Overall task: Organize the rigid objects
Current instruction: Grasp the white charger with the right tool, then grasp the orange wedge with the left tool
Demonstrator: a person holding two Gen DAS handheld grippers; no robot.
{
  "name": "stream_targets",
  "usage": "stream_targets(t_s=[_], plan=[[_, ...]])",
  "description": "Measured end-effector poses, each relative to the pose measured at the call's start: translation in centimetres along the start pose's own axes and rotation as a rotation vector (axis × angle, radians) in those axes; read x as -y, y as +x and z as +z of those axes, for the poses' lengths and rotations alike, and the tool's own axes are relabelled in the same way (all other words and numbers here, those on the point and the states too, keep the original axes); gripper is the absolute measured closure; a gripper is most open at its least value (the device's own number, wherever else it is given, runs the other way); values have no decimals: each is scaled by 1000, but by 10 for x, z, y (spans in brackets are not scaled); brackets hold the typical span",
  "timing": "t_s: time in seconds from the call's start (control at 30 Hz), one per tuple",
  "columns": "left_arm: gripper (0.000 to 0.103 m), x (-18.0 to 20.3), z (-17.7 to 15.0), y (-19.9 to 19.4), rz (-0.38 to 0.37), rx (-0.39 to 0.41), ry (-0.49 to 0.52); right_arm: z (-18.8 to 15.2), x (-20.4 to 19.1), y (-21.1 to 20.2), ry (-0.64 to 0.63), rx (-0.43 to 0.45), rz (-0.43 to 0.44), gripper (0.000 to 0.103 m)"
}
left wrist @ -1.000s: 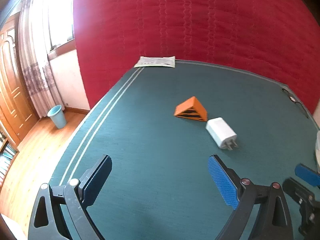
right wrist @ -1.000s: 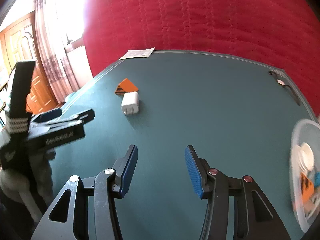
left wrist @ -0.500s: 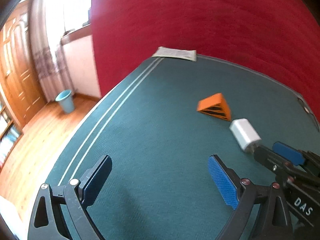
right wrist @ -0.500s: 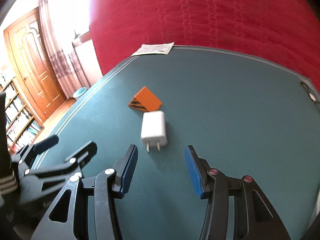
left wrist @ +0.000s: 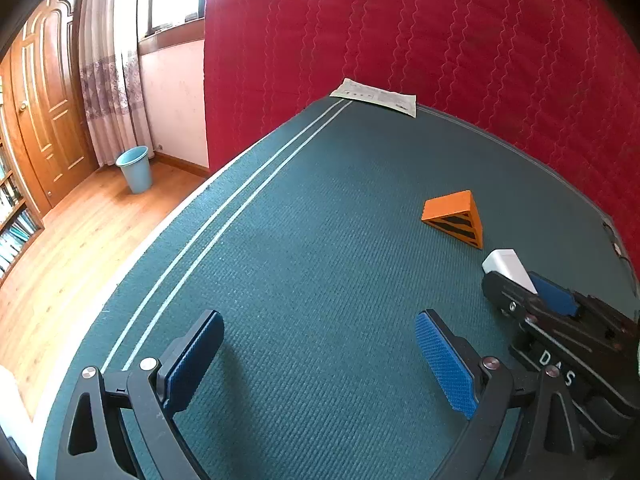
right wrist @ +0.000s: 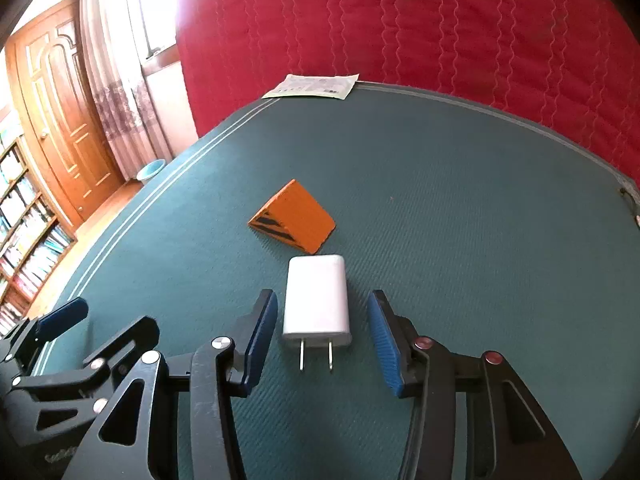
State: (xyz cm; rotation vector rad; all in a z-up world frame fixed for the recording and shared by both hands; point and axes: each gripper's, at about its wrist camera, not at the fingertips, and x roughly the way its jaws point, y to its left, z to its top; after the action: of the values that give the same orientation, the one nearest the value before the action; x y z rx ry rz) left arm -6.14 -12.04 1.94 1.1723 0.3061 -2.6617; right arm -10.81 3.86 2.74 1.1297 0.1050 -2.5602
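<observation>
A: Start at the right gripper (right wrist: 322, 334). What are its jaws doing?

B: They stand apart and are closing. The white charger (right wrist: 318, 298) lies flat on the table between the two blue pads, with a gap on each side, so neither pad presses on it yet.

A: Which way does the charger run?

B: Its long axis lines up with the way the gripper points. The prongs face back toward the gripper; the rounded end faces the far edge of the table (right wrist: 460, 184). So the pads meet its two long sides, which I judge to be the right hold.

A: And the left gripper (left wrist: 316, 364)?

B: Jaws wide apart, with only bare green cloth between them. It hangs nearer the table's left edge, where the two white lines run. The charger sits well off to its right, so the right hand is plainly the nearer.

A: Anything beyond the charger?

B: The orange wedge (right wrist: 294, 216) with black stripes lies just past the rounded end, apart from it. A sheet of paper (right wrist: 316, 86) rests at the far edge, against the red quilted backdrop (right wrist: 440, 28).
</observation>
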Motion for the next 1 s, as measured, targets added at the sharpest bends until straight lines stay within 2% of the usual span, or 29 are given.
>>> stream_targets(t_s=[0.2,0.5,0.77,1.0], plan=[[5,0,1,2,-6,-8,0,3,3,4,14,2,-13,71],[5,1,0,2,-6,-12,5,-7,31,-8,79,10,-57,72],[5,7,-2,1,-2,6,42,-41,71,-42,135,15,-100,72],[5,18,0,11,18,-54,78,-74,94,-74,155,15,-118,72]])
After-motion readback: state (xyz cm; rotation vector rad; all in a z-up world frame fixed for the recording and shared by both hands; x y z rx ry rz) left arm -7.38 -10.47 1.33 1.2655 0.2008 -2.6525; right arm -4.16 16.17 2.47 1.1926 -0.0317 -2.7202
